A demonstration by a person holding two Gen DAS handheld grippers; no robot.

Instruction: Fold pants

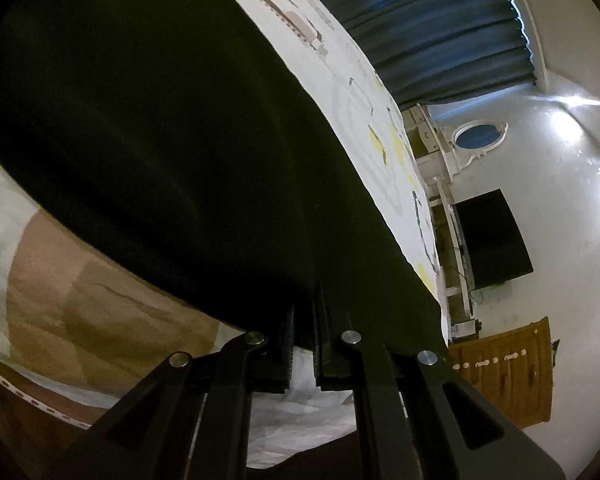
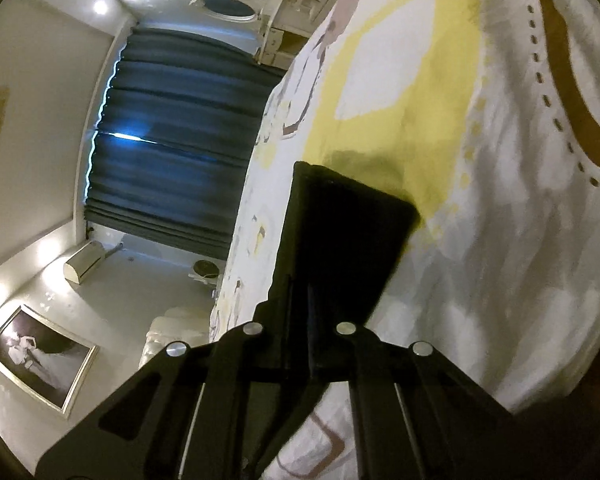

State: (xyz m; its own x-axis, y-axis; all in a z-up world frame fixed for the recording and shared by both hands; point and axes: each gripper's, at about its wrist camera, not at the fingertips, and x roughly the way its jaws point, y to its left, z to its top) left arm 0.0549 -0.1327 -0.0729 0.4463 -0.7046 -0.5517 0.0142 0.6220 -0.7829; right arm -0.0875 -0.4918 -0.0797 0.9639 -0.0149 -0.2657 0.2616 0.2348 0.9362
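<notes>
Left wrist – left gripper (image 1: 302, 320) on black pants (image 1: 160, 140)

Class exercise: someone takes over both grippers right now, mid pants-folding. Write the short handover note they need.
Left gripper: shut on the black pants, gripping one edge of the wide dark cloth.
Right gripper: shut on a narrower end of the pants.
Pants hang over the patterned bedspread.
Done: both ends picked up.
Left: probably bring the ends together, lay the fold on the bed, let go, smooth it.
</notes>
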